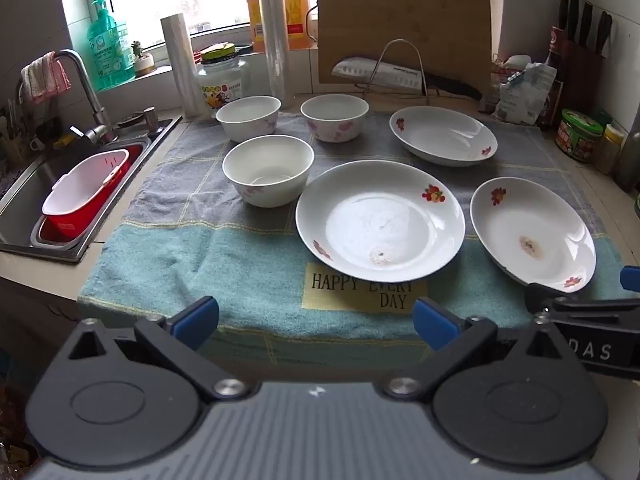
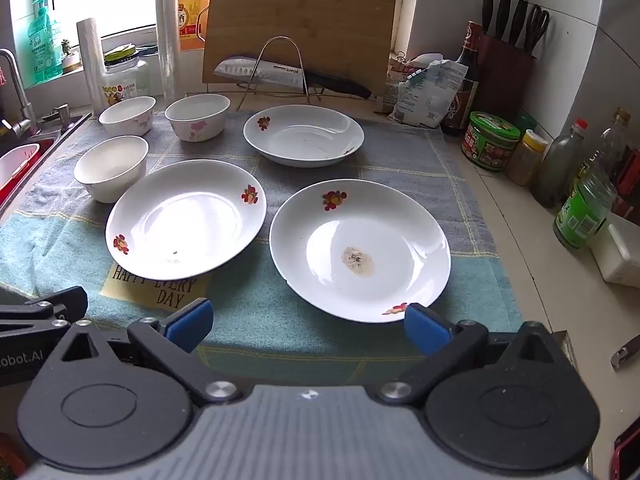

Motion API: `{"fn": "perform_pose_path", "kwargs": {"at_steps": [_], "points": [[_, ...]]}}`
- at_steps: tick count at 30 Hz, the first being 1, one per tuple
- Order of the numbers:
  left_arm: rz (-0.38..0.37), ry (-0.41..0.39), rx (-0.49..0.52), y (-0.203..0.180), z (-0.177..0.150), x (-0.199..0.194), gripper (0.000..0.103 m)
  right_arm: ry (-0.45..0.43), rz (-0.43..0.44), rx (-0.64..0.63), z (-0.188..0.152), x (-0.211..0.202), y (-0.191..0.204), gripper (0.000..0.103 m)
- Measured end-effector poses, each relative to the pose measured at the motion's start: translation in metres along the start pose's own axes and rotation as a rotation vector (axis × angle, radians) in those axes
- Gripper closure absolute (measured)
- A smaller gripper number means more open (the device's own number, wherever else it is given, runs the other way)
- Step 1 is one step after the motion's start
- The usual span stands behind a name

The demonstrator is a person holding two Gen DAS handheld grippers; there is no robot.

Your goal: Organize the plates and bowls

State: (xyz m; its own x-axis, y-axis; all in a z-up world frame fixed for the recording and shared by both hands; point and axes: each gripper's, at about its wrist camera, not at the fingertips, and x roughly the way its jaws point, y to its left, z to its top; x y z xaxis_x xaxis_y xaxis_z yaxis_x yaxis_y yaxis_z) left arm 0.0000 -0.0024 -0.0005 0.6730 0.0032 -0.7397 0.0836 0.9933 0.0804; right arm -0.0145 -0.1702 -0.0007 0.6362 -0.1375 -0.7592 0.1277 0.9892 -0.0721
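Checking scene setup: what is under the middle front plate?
The plate lies on a checked towel, covering the top of its yellow patch. "HAPPY" and "DAY" show; the middle word is half hidden.

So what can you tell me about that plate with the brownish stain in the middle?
The stained plate is a shallow, round, glossy white dish, ceramic by its look, with small red flower prints on its far and near rim. A brownish speckled smear of dried residue marks its centre. It lies right way up on the blue-green towel, nearest the knife-block side, close beside another plate without visibly touching it. The right gripper hangs open just in front of it; nothing grips it.
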Motion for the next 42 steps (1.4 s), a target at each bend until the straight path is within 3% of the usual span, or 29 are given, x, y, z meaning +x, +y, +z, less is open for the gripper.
{"fn": "perform_pose_path", "kwargs": {"at_steps": [42], "points": [[-0.007,-0.011,-0.009,-0.0007,0.0025,-0.0075,0.001,-0.025,-0.016,0.012,0.0042,-0.0069,-0.0056,0.000]]}}
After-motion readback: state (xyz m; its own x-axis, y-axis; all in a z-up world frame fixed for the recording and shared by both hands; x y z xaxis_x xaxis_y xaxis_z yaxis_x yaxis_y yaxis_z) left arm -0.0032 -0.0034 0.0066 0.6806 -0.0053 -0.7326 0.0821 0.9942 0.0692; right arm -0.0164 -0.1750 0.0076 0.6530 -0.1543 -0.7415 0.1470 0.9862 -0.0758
